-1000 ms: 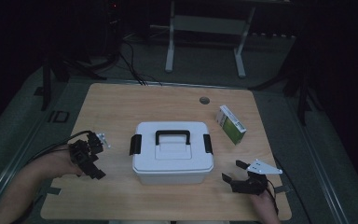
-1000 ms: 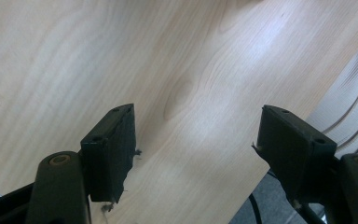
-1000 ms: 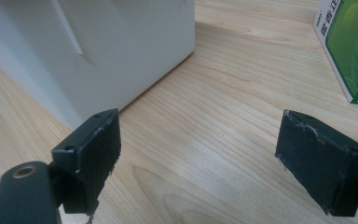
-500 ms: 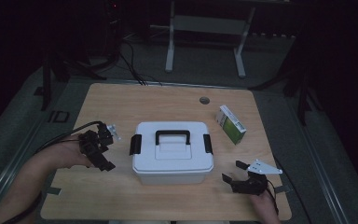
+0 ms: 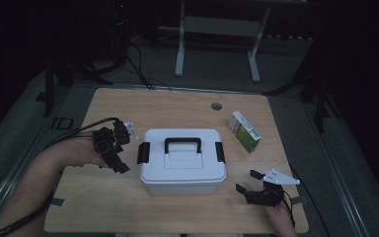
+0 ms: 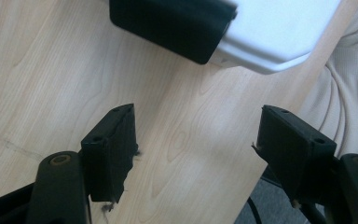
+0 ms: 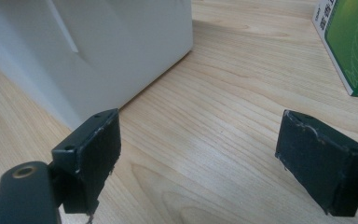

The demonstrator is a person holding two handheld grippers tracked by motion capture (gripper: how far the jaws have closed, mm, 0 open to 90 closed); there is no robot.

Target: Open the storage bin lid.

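A white lidded storage box (image 5: 182,168) with a black handle (image 5: 182,144) stands in the middle of the wooden table (image 5: 143,106). Black latches sit at its left end (image 5: 143,152) and right end (image 5: 220,151). My left gripper (image 5: 123,150) hovers open just left of the left latch. In the left gripper view that latch (image 6: 172,25) lies ahead of the spread jaws, and the gripper (image 6: 198,126) holds nothing. My right gripper (image 5: 249,181) rests open near the box's front right corner. Its own view has the box wall (image 7: 121,46) ahead left of the empty gripper (image 7: 200,126).
A green and white carton (image 5: 244,131) lies right of the box, and it shows as a green carton (image 7: 349,46) at the upper right of the right gripper view. A round cable hole (image 5: 216,105) sits near the table's far edge. Cables and stand legs (image 5: 180,54) lie on the floor behind.
My left gripper has moved right, from near the table's left edge to just beside the box's left latch. The right gripper and the box have stayed put.
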